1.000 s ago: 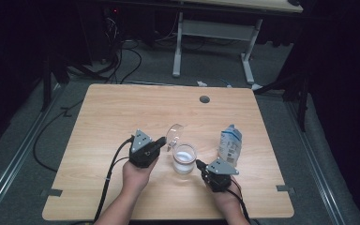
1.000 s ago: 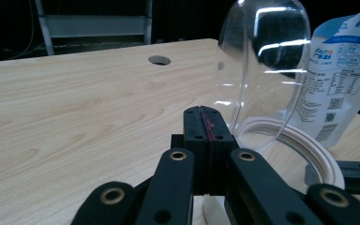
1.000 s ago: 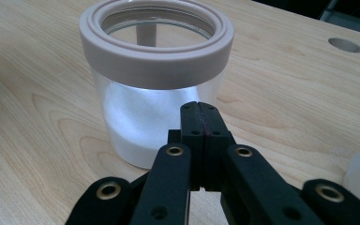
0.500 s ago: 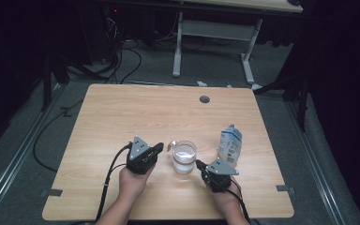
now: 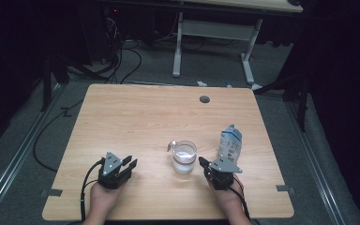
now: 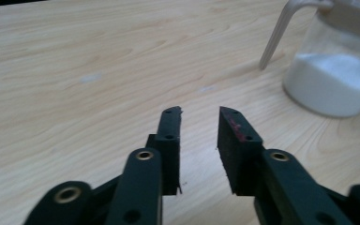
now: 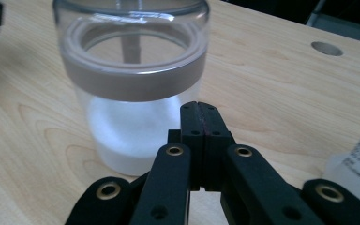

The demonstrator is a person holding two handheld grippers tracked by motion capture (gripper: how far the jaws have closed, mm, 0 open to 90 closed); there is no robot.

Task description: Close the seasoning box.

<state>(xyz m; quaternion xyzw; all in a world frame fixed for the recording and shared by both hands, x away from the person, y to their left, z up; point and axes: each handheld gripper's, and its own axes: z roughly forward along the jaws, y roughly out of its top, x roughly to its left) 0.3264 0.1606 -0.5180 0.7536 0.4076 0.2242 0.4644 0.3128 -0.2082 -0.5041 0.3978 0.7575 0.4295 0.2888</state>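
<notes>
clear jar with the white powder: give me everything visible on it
The jar is a clear, round container, glass or plastic by its look, standing upright on the wooden table between the two grippers. White powder fills roughly its lower half. A grey band rings it below the clear top section, and a thin pale handle hangs down its side. Neither gripper touches it; the right gripper points at it, jaws shut.
</notes>
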